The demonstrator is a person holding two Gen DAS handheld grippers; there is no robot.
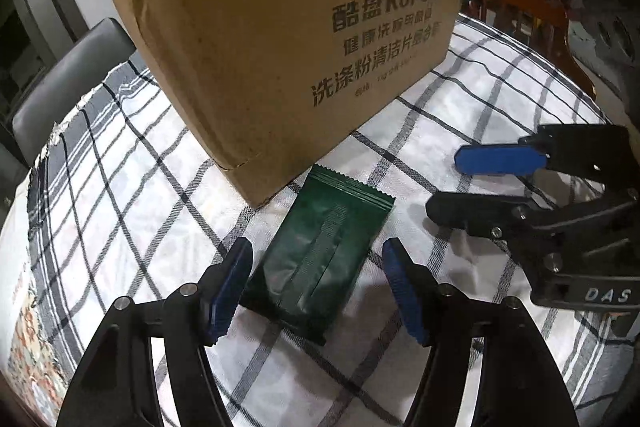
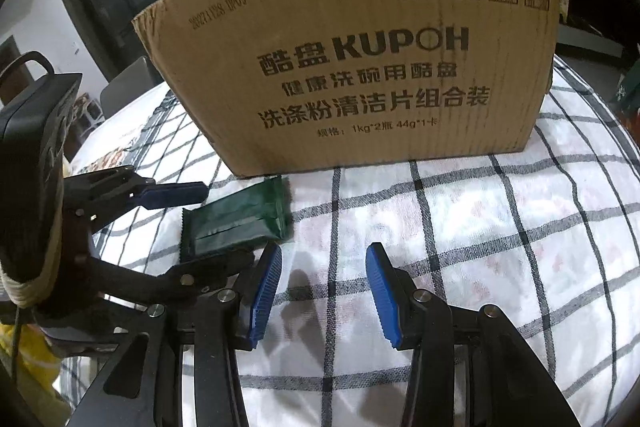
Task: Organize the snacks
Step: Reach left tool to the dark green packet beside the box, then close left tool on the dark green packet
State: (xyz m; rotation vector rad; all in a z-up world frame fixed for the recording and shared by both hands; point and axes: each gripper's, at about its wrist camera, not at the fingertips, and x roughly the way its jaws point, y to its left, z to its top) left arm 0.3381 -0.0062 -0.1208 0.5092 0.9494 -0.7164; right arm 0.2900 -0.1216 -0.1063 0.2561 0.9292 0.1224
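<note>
A dark green snack packet (image 1: 320, 255) lies flat on the checked tablecloth, just in front of a brown cardboard box (image 1: 288, 43). My left gripper (image 1: 318, 287) is open, its blue pads on either side of the packet's near end, not closed on it. My right gripper (image 2: 324, 291) is open and empty over bare cloth, to the right of the packet (image 2: 236, 217). The box (image 2: 360, 67) stands upright behind it. The right gripper shows in the left wrist view (image 1: 472, 183), and the left gripper shows in the right wrist view (image 2: 200, 227).
The table (image 2: 500, 227) has a white cloth with dark checks. A grey chair (image 1: 64, 83) stands at the far left edge and a wooden chair (image 1: 532, 15) at the far right. A dark window is behind the box.
</note>
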